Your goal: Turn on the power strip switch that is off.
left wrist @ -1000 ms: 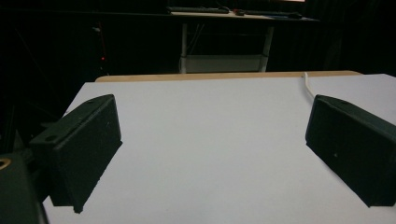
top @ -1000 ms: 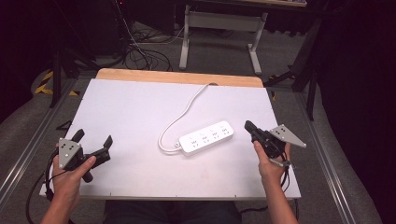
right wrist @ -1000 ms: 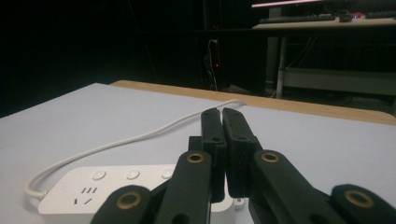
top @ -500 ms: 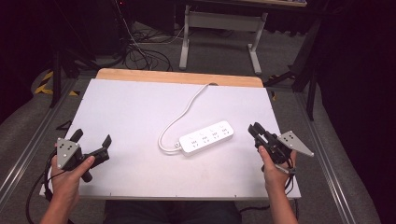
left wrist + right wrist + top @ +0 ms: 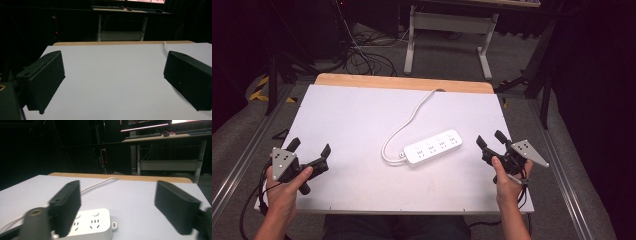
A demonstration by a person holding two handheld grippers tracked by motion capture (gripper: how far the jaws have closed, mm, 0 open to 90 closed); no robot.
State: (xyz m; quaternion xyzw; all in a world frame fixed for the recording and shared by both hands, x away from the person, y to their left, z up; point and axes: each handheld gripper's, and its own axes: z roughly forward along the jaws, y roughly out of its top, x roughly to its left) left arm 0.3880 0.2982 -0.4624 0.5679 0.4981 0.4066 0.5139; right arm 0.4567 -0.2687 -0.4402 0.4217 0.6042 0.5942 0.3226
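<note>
The power strip (image 5: 433, 148) lies on the bench just left of the right claw (image 5: 490, 141), whose jaws have just been opening, empty. Rigid, light, smooth plastic: grip across its narrow body.

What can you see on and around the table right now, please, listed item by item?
power strip: one, white, middle of the table, right of centre, lying flat.
cord: one, white, curving from the strip's near-left end to the table's far edge.
table: one, white top with a wooden strip along the far edge.
desk frame: one, pale grey, on the floor beyond the table.
floor cables: several, dark, beyond the far-left corner.
left gripper: one, black, near-left of the table, jaws open, nothing between them.
right gripper: one, black, just right of the strip, jaws have just been opening, nothing between them.
</note>
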